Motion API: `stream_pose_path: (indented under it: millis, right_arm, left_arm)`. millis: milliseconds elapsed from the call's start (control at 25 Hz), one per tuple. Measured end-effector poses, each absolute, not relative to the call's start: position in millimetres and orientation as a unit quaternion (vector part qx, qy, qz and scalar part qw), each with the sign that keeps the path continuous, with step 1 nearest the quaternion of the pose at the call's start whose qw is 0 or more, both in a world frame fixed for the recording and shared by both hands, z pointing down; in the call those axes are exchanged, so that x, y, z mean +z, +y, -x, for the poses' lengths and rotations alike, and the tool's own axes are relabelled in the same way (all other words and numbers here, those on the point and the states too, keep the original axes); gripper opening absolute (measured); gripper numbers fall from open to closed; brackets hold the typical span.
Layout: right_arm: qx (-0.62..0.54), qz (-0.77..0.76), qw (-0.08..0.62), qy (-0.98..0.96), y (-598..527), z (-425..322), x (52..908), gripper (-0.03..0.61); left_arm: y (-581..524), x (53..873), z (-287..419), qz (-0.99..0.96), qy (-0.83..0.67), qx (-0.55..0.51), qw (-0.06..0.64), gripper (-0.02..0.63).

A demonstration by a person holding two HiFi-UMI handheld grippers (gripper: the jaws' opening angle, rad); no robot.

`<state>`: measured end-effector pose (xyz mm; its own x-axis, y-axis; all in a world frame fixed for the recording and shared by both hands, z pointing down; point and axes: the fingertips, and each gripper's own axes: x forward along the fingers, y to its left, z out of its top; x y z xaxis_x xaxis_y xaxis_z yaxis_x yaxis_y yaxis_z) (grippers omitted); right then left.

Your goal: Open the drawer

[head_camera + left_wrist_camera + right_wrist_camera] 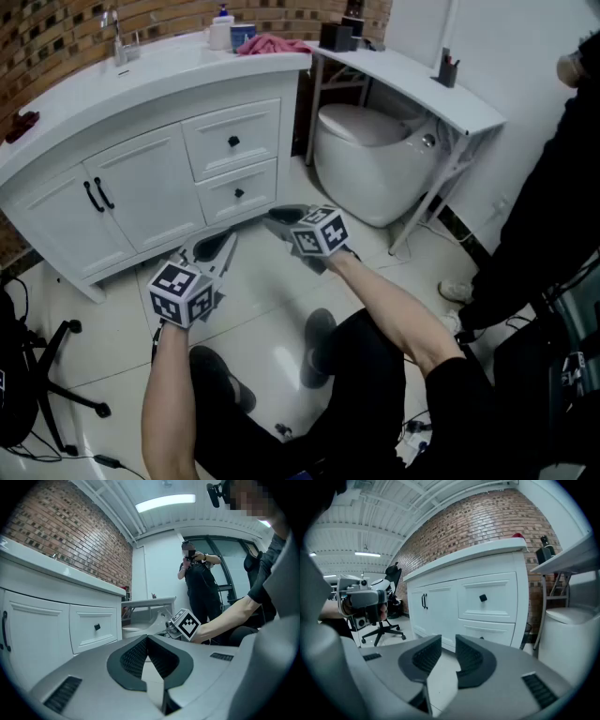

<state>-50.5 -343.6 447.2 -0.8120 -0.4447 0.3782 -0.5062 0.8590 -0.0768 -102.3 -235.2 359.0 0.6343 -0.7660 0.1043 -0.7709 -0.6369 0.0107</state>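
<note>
The white vanity (pixel 141 89) has two stacked drawers, both closed. The upper drawer (pixel 253 127) and the lower drawer (pixel 220 202) each carry one small black knob. In the right gripper view the upper drawer (pixel 497 599) is straight ahead and the lower drawer (pixel 492 632) sits just above the jaws. My right gripper (pixel 284 218) (pixel 448 641) is open and empty, a short way in front of the lower drawer. My left gripper (pixel 214 247) (pixel 146 637) is shut with nothing in it, its tips touching, low beside the cabinet base.
Two cabinet doors with black handles (pixel 98 194) lie left of the drawers. A toilet (pixel 375 159) and a white shelf table (pixel 412 80) stand to the right. An office chair base (pixel 56 375) is at the left, and a person in black (pixel 553 216) stands at the right.
</note>
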Motion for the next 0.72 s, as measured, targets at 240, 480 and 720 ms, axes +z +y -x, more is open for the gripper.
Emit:
stream_pose_path:
  millis: [240, 480, 720]
  right_arm:
    - [0.075, -0.249, 0.203, -0.944, -367.3, 65.8, 465.5, 0.123]
    - [0.074, -0.251, 0.234, -0.936, -401.9, 76.1, 487.3, 0.155]
    - [0.078, -0.241, 0.256, -0.933, -431.8, 80.6, 513.5, 0.156]
  left_arm:
    - [-255.3, 376.5, 128.1, -0.892, -0.445, 0.059, 0.057, -0.008]
    - [-283.4, 387.3, 148.3, -0.881, -0.462, 0.054, 0.083, -0.008]
    - [-311.1, 399.3, 158.6, -0.878, -0.466, 0.065, 0.088, -0.008]
